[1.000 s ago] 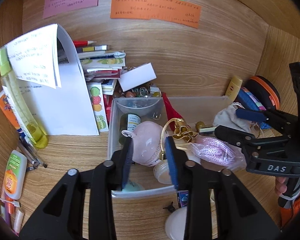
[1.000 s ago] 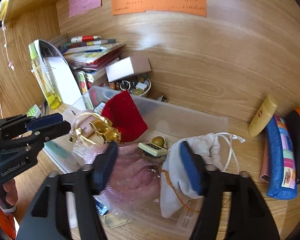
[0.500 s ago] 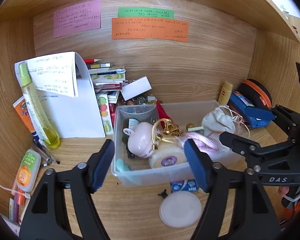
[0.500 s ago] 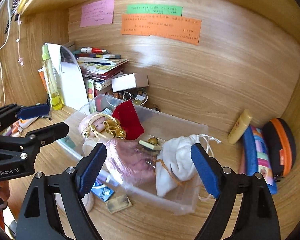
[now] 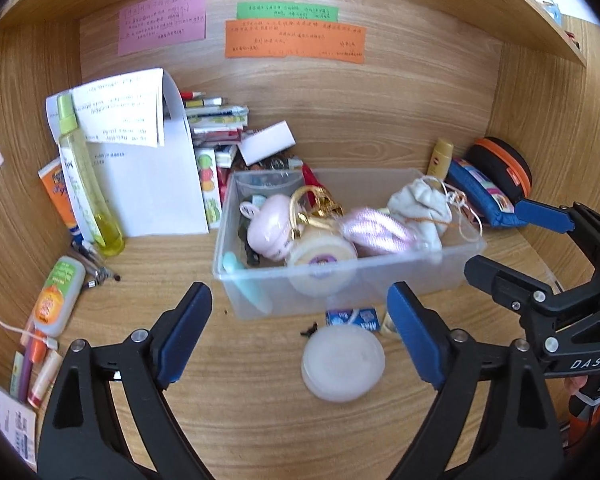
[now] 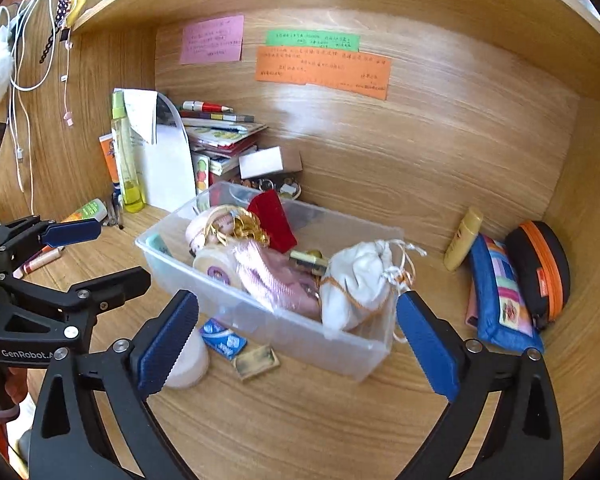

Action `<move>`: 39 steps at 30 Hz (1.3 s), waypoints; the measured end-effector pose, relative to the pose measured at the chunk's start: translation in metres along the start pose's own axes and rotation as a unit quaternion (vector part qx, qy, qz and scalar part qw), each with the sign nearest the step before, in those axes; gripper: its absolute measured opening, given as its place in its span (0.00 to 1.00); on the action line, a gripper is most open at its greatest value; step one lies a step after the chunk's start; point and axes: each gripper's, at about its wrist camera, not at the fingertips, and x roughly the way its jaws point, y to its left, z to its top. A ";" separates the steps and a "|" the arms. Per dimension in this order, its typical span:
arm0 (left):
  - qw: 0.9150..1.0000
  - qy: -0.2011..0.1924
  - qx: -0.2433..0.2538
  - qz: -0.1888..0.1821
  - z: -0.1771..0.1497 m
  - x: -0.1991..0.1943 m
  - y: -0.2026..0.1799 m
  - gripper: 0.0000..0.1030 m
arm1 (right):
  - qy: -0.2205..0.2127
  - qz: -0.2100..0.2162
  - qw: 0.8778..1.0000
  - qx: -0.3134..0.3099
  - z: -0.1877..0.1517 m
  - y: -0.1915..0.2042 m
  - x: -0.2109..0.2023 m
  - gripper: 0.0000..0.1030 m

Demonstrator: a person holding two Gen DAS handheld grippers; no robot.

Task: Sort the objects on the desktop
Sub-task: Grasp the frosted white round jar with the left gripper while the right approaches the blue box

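Observation:
A clear plastic bin stands mid-desk, filled with a pink round case, a cream tape roll, a pink tassel, a white drawstring pouch and a red pouch. My left gripper is open and empty, in front of the bin, above a white round lid. My right gripper is open and empty at the bin's near right corner. Each gripper shows in the other's view.
In front of the bin lie a blue packet and a gold packet. A yellow spray bottle, papers, books and tubes crowd the left. A yellow tube, blue pencil case and black-orange case lie right.
Both grippers have opened wide and pulled back out of the bin towards the desk's front. The pink case and tape roll that sat between the left fingers now rest in the bin.

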 end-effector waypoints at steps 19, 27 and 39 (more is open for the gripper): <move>0.994 0.106 0.008 -0.020 -0.050 0.052 -0.026 0.88 | 0.066 -0.007 0.998 0.025 -0.058 -0.022 0.011 0.97; 0.990 0.138 -0.016 -0.027 -0.049 0.072 -0.020 0.88 | 0.106 0.024 0.994 0.009 -0.067 -0.014 0.038 0.96; 0.992 0.126 -0.012 -0.017 -0.047 0.073 -0.008 0.65 | 0.149 0.085 0.985 0.009 -0.065 -0.010 0.076 0.95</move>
